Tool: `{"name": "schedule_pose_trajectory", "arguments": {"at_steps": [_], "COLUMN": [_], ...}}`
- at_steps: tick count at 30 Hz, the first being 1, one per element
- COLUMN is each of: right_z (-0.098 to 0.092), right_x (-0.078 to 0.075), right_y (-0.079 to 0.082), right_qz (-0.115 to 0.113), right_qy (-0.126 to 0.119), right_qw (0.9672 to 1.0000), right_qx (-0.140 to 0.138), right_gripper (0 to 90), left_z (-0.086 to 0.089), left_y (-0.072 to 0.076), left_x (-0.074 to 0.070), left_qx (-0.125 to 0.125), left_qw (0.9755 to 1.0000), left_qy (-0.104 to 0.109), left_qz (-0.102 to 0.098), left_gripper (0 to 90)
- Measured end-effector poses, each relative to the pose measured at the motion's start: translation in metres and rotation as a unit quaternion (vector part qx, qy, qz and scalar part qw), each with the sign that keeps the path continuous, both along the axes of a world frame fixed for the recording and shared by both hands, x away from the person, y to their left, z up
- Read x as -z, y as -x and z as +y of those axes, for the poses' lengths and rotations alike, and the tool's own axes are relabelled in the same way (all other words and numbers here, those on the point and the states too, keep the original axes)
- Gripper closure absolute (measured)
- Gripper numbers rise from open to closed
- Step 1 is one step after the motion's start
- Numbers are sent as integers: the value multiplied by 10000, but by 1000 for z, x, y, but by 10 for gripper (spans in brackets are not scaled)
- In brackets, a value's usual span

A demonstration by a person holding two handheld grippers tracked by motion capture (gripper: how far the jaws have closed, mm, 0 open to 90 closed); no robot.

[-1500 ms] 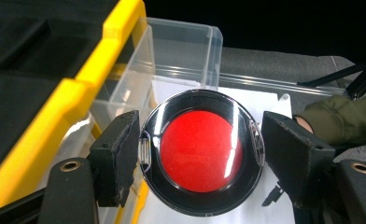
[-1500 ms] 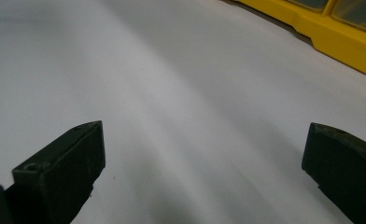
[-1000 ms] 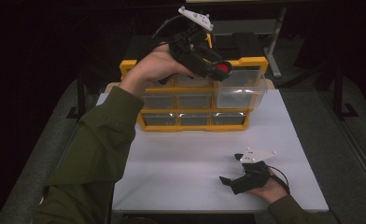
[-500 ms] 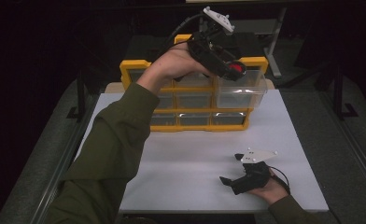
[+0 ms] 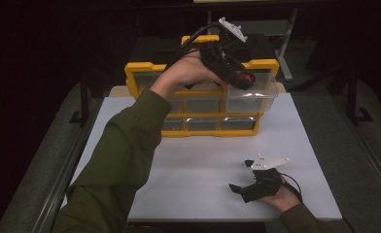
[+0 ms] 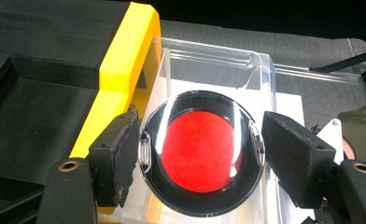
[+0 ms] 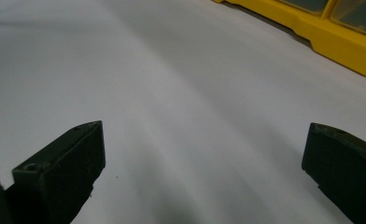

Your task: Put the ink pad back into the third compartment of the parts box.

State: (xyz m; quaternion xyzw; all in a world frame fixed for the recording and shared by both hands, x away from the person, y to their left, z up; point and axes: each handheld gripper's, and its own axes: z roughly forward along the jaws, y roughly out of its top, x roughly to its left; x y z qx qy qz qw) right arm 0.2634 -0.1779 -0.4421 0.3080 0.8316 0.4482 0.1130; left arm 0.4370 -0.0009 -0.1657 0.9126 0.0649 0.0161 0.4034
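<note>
Overhead, the left gripper (image 5: 242, 80) was held above the pulled-out clear drawer (image 5: 251, 94) at the top right of the yellow drawer cabinet (image 5: 135, 73), which stood at the far side of the white table (image 5: 198, 165). Between its jaws a round black container with a red disc (image 6: 200, 151) was seen, hanging over the open drawer. In the left gripper view the left pad (image 6: 120, 156) was pressed against the container's rim, while the right pad (image 6: 293, 156) lay just beside the rim, and contact there could not be made out; the jaws had just been eased open a little with the container between them. The right gripper (image 5: 247, 177) was rested low on the table near the front edge, well apart from the cabinet, with its jaws spread wide and nothing held between them.
</note>
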Motion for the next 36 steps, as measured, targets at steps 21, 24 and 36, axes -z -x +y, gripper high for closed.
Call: {"name": "schedule_pose_trajectory", "arguments": {"at_steps": [21,24,36], "right_z": [-1,-1,0], "right_x": [2,2,2], "right_y": [-1,-1,-1], "right_qz": [28,41,56], "right_qy": [-4,6,38], "right_qw": [10000,10000,10000], "right_qx": [-15,-20,-17], "right_gripper": [0,0,0], "left_z": [54,64,94], "left_y": [18,24,47], "left_x": [-8,-5,18], "left_qx": [-158,-206,-354], "left_qw": [9993,9992,9988], "left_qy": [267,293,183], "left_qz": [-187,-204,-281], "left_gripper": [245,238,198]}}
